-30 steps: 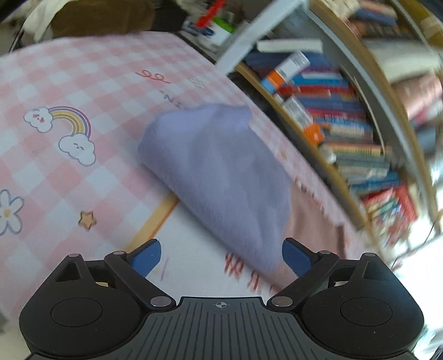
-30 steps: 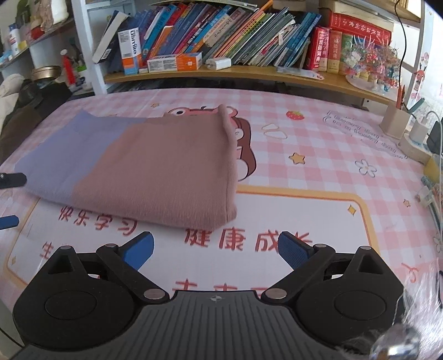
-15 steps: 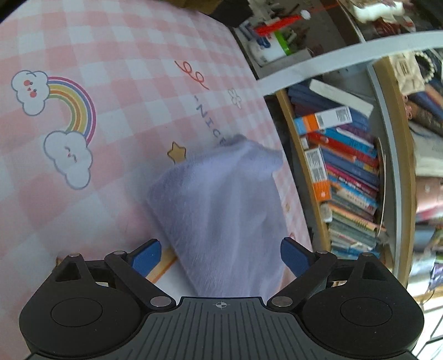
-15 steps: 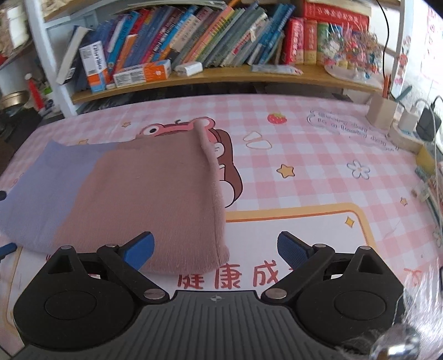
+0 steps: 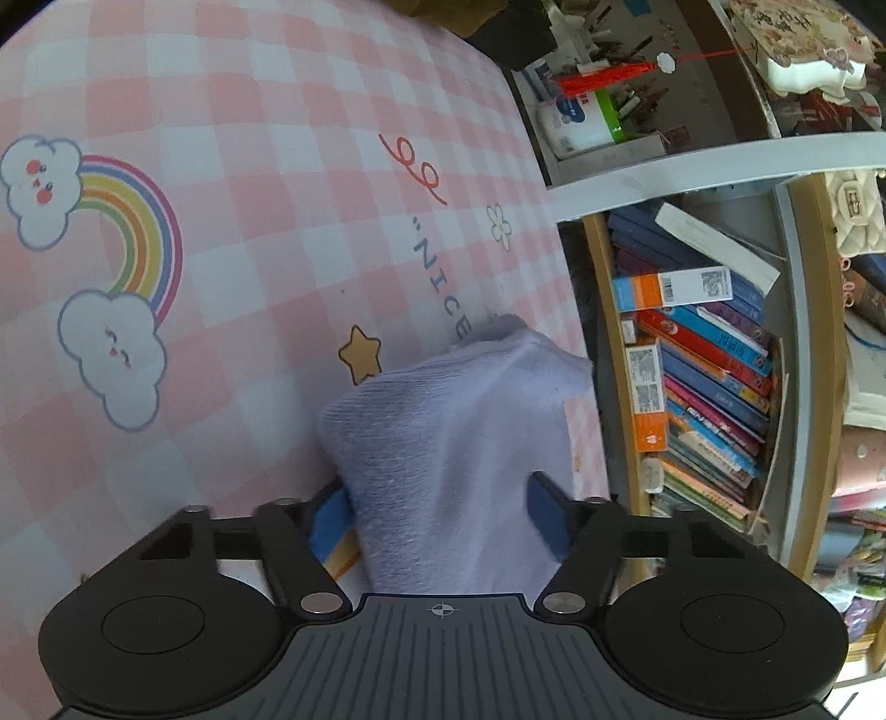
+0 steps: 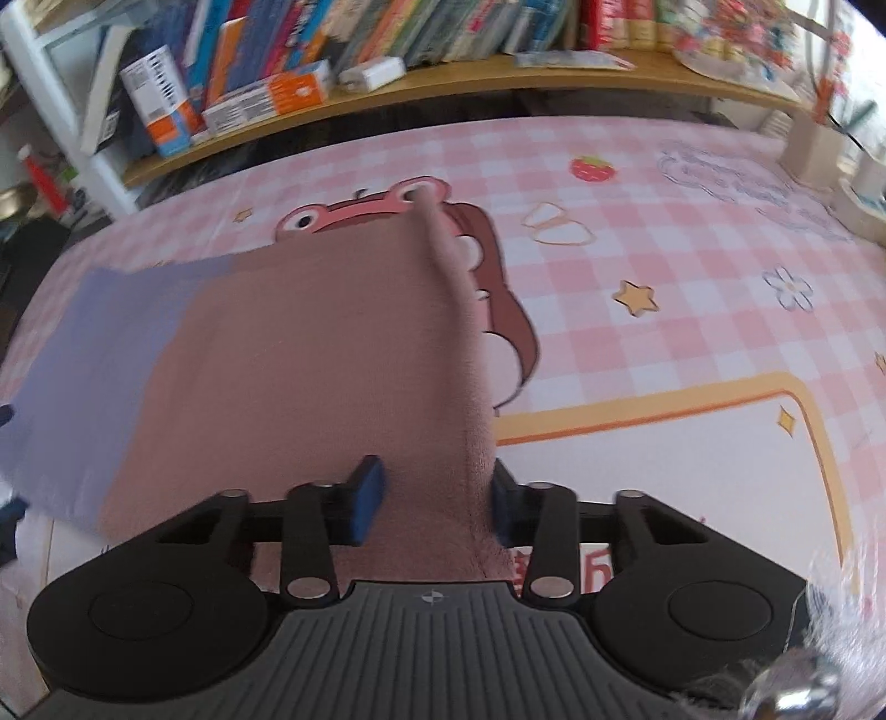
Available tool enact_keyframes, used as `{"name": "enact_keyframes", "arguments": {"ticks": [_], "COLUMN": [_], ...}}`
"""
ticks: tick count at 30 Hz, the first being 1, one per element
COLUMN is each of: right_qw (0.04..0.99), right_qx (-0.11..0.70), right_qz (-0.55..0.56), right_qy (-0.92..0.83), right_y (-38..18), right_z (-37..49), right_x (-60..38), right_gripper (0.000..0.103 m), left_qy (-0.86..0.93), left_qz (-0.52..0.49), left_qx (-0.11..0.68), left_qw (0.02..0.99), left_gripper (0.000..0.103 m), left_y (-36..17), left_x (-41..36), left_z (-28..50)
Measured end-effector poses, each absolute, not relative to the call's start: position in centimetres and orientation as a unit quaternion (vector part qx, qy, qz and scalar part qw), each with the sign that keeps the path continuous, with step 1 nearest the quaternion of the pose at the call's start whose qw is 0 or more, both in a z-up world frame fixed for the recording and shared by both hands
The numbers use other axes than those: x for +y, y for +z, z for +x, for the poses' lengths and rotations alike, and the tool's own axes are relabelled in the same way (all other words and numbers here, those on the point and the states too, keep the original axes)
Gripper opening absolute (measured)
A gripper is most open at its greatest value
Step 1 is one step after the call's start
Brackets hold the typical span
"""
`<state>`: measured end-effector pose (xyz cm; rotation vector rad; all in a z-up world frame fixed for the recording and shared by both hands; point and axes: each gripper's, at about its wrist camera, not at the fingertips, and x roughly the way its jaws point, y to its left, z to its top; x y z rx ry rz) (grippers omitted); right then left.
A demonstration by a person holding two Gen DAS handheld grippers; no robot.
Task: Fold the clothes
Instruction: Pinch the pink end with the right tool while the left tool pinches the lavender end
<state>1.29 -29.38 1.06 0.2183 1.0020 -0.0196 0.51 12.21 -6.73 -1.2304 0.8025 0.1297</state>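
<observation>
Both grippers have just closed: the left gripper [image 5: 437,512] pinches the folded garment's [image 6: 288,354] lilac end, the right gripper [image 6: 437,501] its pink corner at bottom centre; another fold seems to remain.

"NICE" printed on the pink checked tablecloth [image 5: 266,232], beside a star

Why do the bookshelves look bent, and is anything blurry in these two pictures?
Left wrist view: the fisheye lens bows the bookshelf and the checked tablecloth; the lilac cloth in the left tool is slightly soft. Right wrist view: the books smear with motion blur, and a glare blob sits at the lower right corner.
</observation>
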Motion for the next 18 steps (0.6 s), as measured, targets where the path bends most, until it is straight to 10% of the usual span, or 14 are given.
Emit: {"name": "enact_keyframes", "arguments": {"ticks": [2,11,18], "right_qw": [0.872,0.874,0.875], "right_qx": [0.48,0.481,0.479], "right_qz": [0.095,0.072,0.074], "right_qy": [-0.004,-0.006,-0.011], "right_y": [1.0,0.8,0.7], "right_z": [1.4,1.9,1.8], "right_x": [-28.9,-28.1,-28.1], "right_gripper": [0.029,0.029,0.029], "left_qy": [0.065,-0.06,-0.032], "left_qz": [-0.551,-0.339,-0.471], "left_qx": [0.373,0.351,0.387], "left_qw": [0.744,0.871,0.792], "left_gripper": [0.024,0.017,0.06], "left_y": [-7.1,-2.3,-6.8], "left_x": [12.4,9.2,12.7], "left_z": [0.8,1.9,2.7]}}
